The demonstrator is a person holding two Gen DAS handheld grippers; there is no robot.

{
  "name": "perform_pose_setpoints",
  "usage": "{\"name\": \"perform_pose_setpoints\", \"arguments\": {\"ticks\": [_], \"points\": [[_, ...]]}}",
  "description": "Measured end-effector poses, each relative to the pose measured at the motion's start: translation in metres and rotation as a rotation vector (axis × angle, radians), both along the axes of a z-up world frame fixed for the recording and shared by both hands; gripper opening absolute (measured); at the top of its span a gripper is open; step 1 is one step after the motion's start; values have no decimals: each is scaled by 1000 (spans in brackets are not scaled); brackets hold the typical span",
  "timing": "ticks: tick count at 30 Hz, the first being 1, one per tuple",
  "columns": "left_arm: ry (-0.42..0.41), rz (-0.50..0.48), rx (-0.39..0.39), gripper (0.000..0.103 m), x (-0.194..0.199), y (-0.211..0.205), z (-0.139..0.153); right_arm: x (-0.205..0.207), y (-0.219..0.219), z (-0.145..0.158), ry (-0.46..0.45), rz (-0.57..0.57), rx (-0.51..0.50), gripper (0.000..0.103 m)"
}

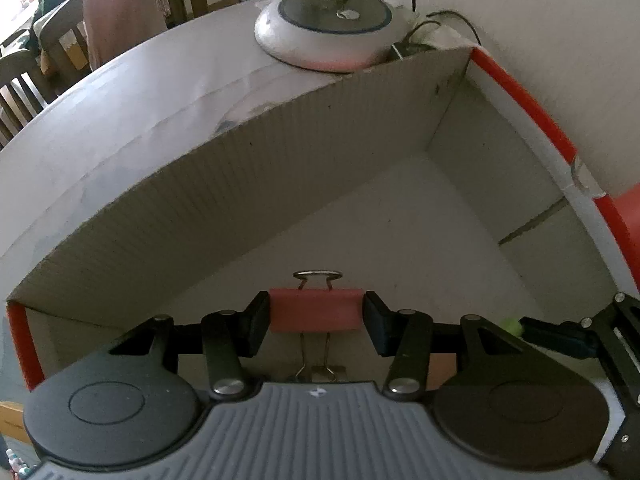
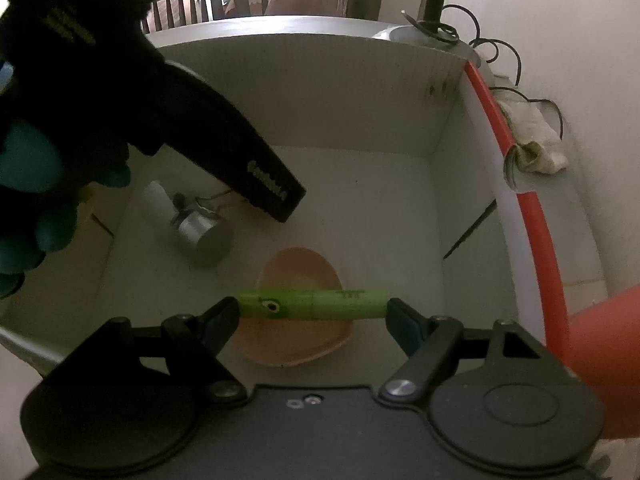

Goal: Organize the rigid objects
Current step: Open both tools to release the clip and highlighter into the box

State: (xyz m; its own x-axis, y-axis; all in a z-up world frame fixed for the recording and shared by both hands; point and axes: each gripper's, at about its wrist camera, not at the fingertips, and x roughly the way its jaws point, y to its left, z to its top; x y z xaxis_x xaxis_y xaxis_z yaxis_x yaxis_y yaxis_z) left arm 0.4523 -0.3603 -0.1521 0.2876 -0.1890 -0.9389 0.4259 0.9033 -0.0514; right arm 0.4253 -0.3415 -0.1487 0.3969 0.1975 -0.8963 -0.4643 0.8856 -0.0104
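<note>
Left claw clamped on pink binder clip, over box near corner, poised for drop. Right claw grips green marker endwise above wooden dish on box floor.

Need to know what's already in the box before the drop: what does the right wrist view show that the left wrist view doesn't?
Right wrist only: the right gripper holding a green marker end to end, above a wooden dish and a metal cylinder on the box floor. Left wrist only: the left gripper clamped on a red binder clip. Both: the cardboard box with red-edged rim.
</note>
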Motion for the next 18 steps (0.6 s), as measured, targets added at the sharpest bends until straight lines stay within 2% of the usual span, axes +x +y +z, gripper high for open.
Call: {"name": "perform_pose_setpoints", "arguments": {"ticks": [9, 12, 18], "points": [[23, 12, 3, 50, -2, 2, -4, -1, -6, 5, -6, -21, 34, 81], [11, 21, -3, 64, -6, 5, 1, -1, -8, 9, -14, -28, 50, 82], [-15, 26, -32, 64, -14, 12, 13, -3, -13, 16, -29, -37, 75, 83]]}}
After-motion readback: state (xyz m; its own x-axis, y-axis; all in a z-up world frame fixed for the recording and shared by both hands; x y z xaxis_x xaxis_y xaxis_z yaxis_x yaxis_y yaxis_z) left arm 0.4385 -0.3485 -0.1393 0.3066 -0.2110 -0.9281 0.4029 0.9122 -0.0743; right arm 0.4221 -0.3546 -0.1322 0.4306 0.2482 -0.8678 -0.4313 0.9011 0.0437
